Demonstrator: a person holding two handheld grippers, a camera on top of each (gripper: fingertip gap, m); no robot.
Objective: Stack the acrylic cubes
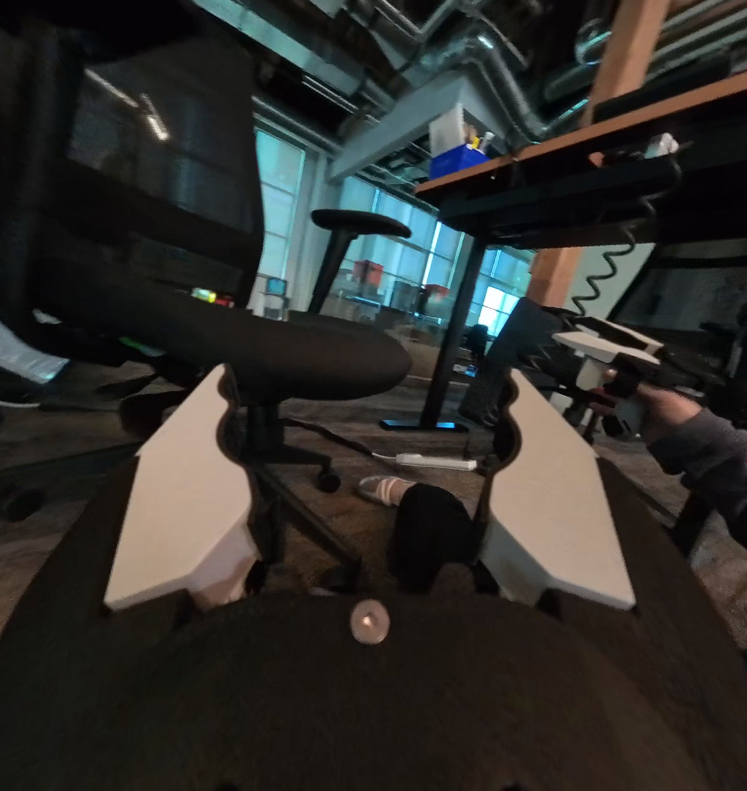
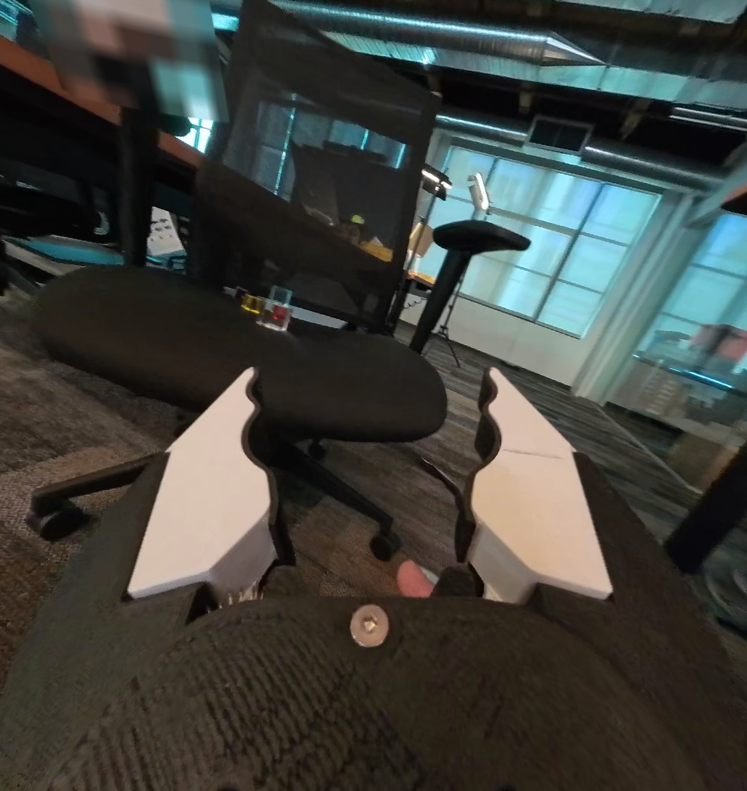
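Observation:
My left gripper (image 1: 369, 374) is open wide and holds nothing; it is low over the carpet, facing the front edge of a black office chair seat (image 1: 243, 342). My right gripper (image 2: 369, 372) is also open and holds nothing, facing the same seat (image 2: 235, 364). The right gripper also shows in the left wrist view (image 1: 607, 346), held by a hand at the right. Small clear cubes with coloured cores stand on the seat near the backrest: a red one (image 2: 276, 314) and a yellow one (image 2: 252, 303). In the left wrist view they show as a yellow-green blur (image 1: 204, 294).
A desk with a black leg (image 1: 453, 342) stands to the right of the chair. A white power strip (image 1: 431, 461) and a shoe (image 1: 384, 488) lie on the carpet. The chair's wheeled base (image 2: 342, 492) spreads under the seat. An armrest (image 2: 481, 237) stands behind.

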